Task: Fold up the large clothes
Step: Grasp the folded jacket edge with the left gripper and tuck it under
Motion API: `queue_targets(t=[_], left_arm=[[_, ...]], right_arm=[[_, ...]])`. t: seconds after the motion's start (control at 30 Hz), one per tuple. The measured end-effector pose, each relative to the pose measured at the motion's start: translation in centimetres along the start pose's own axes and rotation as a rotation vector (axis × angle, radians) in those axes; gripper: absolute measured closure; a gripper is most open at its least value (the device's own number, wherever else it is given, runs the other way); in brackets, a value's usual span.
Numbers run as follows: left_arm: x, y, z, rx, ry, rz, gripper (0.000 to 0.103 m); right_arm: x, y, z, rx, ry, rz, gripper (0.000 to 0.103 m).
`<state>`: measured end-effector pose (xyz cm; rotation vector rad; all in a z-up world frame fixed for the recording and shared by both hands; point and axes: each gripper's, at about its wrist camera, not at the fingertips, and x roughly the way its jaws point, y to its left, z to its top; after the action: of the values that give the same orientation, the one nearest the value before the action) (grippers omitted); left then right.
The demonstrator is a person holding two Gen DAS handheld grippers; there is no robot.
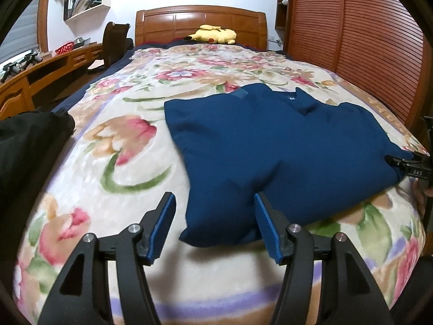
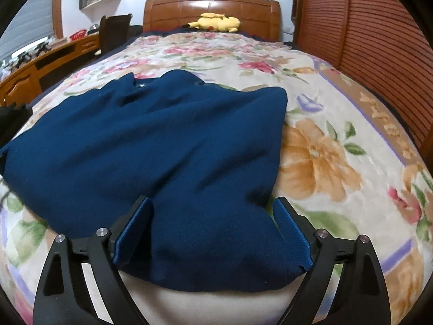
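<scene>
the navy blue sweater (image 1: 270, 146) lies flat on the floral blanket (image 1: 113, 146) that covers the bed, its collar turned toward the headboard at 12 o'clock and its hem toward the cameras at 6 o'clock, a layout that suits a lengthwise or bottom-up fold. the left gripper (image 1: 213, 200) hangs over the hem's near left corner with its jaws spread; the corner sits in the gap, one pad at the cloth's edge and the other clear over bare blanket, so nothing looks pinched yet. the right gripper (image 2: 213, 205) is spread very wide across the hem's near right corner, with cloth lying between the blue pads but not pressed by them. both tools likely straddle the two bottom corners so that a matched pinch can lift the hem evenly. in the left wrist view the right gripper's tip also shows at 3 o'clock, at the sweater's edge. around it, a yellow plush toy (image 1: 213, 34) rests by the wooden headboard (image 1: 200, 20) at 12 o'clock, well apart from the garment. a slatted wardrobe (image 1: 365, 40) stands at 2 o'clock, a desk (image 1: 40, 73) and chair (image 1: 115, 43) at 10 o'clock, and a dark garment (image 1: 29, 146) lies at 9 o'clock near the blanket's edge. nothing lies on the sweater, and the blanket beyond the collar is clear for a fold; the plush nap may drag on the knit.
</scene>
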<state>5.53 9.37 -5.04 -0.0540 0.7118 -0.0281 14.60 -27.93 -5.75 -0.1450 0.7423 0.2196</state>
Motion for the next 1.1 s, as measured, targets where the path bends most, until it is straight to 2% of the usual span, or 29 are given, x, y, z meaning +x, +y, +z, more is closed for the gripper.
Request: queue_targets(t=[0.2, 0.33, 0.43, 0.47, 0.53, 0.57, 0.6, 0.7, 0.87, 1.0, 1.1], left_arm=[[1.1, 0.2, -0.4, -0.004, 0.044, 0.01, 0.04], [1.8, -0.1, -0.6, 0.001, 0.064, 0.02, 0.04], [2.0, -0.2, -0.6, -0.004, 0.068, 0.003, 0.04], [2.1, -0.1, -0.6, -0.003, 0.072, -0.005, 0.044], [2.2, -0.2, -0.6, 0.0, 0.081, -0.045, 0.056], [2.2, -0.3, -0.6, 0.006, 0.082, -0.051, 0.061], [2.1, -0.6, -0.6, 0.017, 0.08, -0.051, 0.07], [1.5, -1.4, -0.5, 0.038, 0.06, -0.068, 0.09], [-0.5, -1.9, 0.0, 0.031, 0.005, -0.062, 0.097], [-2.9, -2.0, 0.1, 0.006, -0.023, -0.068, 0.097], [-5.2, -3.1, 0.0, 0.039, -0.038, -0.073, 0.097]], right_arm=[[0.2, -0.7, -0.4, 0.032, 0.009, 0.036, 0.007], [1.2, -1.7, -0.7, 0.075, 0.083, 0.144, 0.008], [1.1, -1.9, -0.8, 0.086, 0.092, 0.197, 0.018], [1.0, -1.8, -0.8, 0.08, 0.094, 0.21, 0.023], [0.8, -1.6, -0.8, 0.076, 0.105, 0.214, 0.029], [0.6, -1.6, -0.8, 0.076, 0.106, 0.224, 0.037], [0.4, -1.6, -0.8, 0.076, 0.102, 0.23, 0.046], [-0.4, -1.1, -0.7, 0.068, 0.085, 0.231, 0.063], [-2.4, -0.5, -0.4, 0.044, 0.054, 0.201, 0.072], [-4.7, -0.6, -0.4, 0.027, 0.022, 0.211, 0.074], [-6.3, -0.4, -0.8, 0.002, 0.012, 0.202, 0.074]])
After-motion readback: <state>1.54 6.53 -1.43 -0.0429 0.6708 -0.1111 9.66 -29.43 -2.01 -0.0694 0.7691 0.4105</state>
